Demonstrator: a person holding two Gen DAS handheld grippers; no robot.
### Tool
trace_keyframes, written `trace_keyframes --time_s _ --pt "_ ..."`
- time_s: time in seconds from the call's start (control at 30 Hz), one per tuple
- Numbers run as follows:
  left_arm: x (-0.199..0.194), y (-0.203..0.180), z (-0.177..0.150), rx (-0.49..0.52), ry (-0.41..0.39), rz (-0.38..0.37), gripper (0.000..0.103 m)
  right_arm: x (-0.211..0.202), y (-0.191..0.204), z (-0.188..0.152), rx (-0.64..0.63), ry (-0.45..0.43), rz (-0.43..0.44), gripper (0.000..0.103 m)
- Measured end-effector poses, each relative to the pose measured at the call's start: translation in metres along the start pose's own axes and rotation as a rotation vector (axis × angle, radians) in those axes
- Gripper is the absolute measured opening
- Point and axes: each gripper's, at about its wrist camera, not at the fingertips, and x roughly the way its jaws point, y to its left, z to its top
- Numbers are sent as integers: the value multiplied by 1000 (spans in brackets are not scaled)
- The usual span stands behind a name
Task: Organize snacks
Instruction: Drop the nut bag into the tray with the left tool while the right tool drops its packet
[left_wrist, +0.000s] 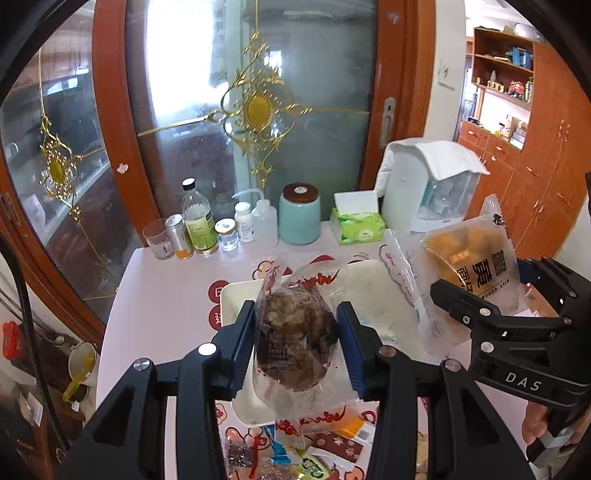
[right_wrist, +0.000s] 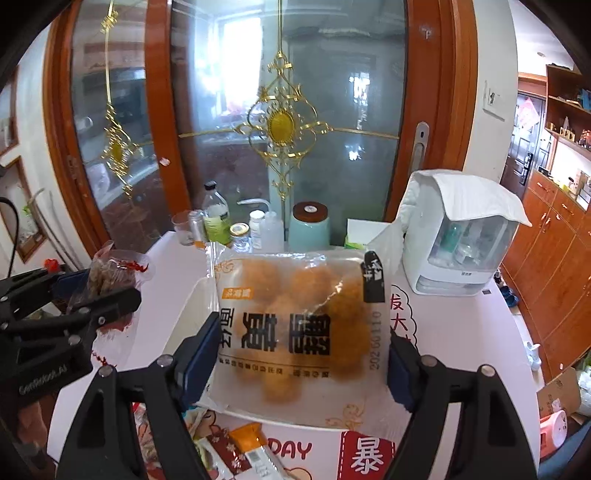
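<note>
My left gripper (left_wrist: 295, 343) is shut on a clear packet of dark brown snack (left_wrist: 295, 347) with red print, held above a white tray (left_wrist: 236, 295). My right gripper (right_wrist: 301, 343) is shut on a clear packet of orange-yellow balls (right_wrist: 303, 317) with black characters, also above the tray (right_wrist: 192, 306). In the left wrist view the right gripper (left_wrist: 517, 306) and its packet (left_wrist: 469, 254) are at the right. In the right wrist view the left gripper (right_wrist: 74, 310) and its packet (right_wrist: 110, 273) are at the left. Several small snack packets (left_wrist: 295, 458) lie on the near table.
At the table's back stand a glass (left_wrist: 159, 240), bottles and jars (left_wrist: 199, 221), a teal canister (left_wrist: 299, 214), a green tissue pack (left_wrist: 356, 221) and a white appliance under a cloth (left_wrist: 428, 184). A glass sliding door is behind. Wooden cabinets (left_wrist: 535, 166) are at the right.
</note>
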Motion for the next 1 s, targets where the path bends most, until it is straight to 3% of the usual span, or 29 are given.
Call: trace_keyframes --time_s 0.23,0.3,0.37,0.6,1.0 --pt "40 12 -5 -6 54 27 47 44 6 1 22 97 11 85" --pt "47 15 -8 -7 61 31 86 57 7 -2 20 131 5 85" --pt "49 20 -11 -20 53 40 97 64 8 -4 22 148 2 86" --pt "62 35 -27 -75 142 2 97 58 15 -12 -26 116 -15 91" --pt "33 28 -46 -66 102 43 97 48 21 -30 -62 149 17 91"
